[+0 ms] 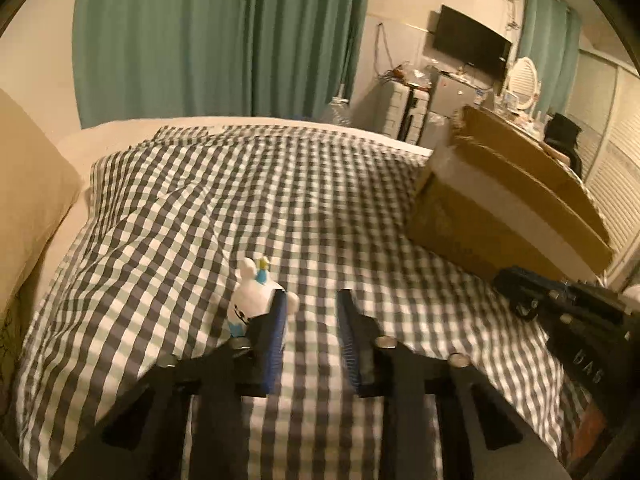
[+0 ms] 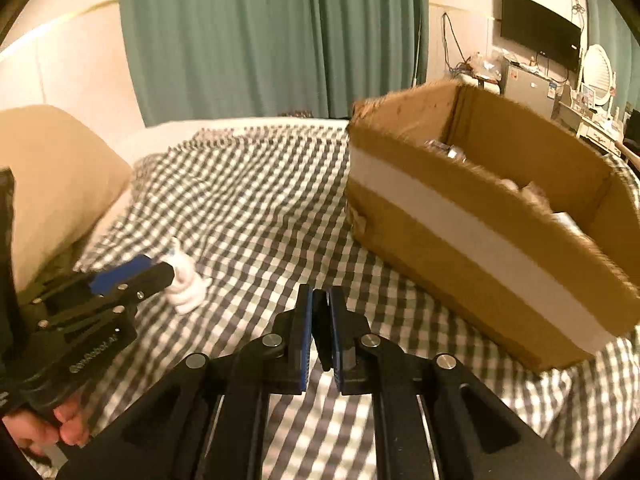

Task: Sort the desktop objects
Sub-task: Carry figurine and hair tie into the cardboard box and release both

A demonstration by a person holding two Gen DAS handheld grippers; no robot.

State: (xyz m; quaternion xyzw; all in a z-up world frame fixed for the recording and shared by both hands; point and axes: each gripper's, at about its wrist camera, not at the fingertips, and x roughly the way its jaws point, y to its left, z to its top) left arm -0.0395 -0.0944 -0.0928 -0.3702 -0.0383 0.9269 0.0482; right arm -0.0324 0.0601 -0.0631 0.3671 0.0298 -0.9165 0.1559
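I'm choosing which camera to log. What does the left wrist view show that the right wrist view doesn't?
Left only: the gap between the left gripper's open jaws, and the toy's face. Right only: the box's inside with items in it, the right gripper shut on a thin black item, and a hand holding the left gripper. Both: toy, box, checked blanket, green curtain.

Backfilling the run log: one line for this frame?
left gripper: open beside white toy | right gripper: shut on dark item | cardboard box: on checked bedcover
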